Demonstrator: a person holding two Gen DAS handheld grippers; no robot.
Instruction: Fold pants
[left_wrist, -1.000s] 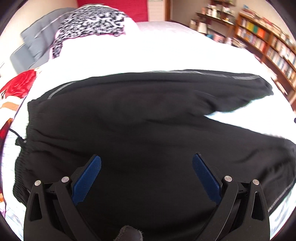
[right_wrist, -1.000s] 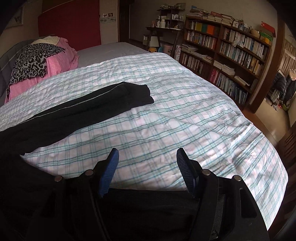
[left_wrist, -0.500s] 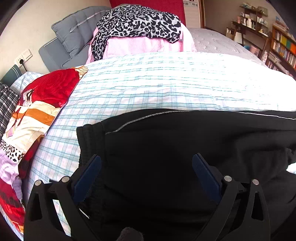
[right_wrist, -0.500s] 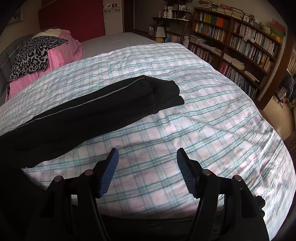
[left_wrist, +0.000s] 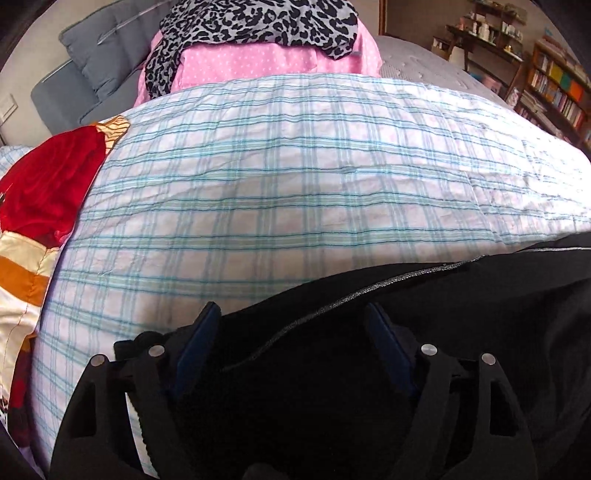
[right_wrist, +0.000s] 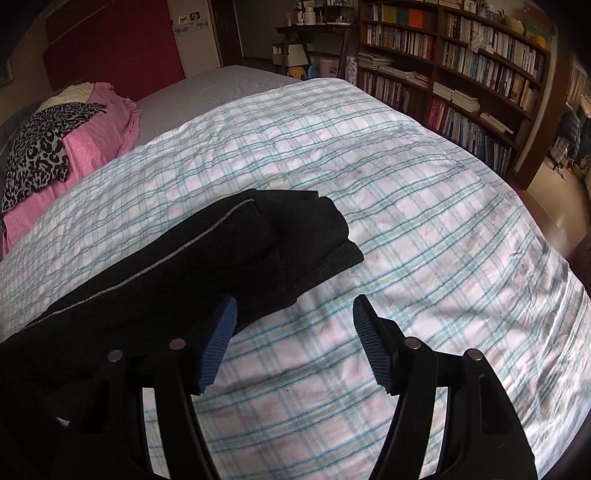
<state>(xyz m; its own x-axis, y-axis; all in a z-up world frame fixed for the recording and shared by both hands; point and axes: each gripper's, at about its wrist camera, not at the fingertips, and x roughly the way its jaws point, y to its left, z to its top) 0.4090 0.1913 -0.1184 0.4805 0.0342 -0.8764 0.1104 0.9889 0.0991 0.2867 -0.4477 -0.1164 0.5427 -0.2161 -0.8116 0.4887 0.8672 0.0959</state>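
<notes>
The black pants lie along the near part of the plaid bedspread, waist end under the left gripper, leg cuffs stacked just beyond the right gripper. The left jaws are closing with the waist fabric and its grey side stripe between them, though no pad visibly presses yet; the right jaws stand partly open with only bedspread between them, the left pad touching the leg's edge. The risk I see: the left pinches just one layer or snags the bedspread too, and the right misses the cuffs — leaving a skewed fold. Dark cloth hides the layering; the pants' near edge sits behind both tools.
</notes>
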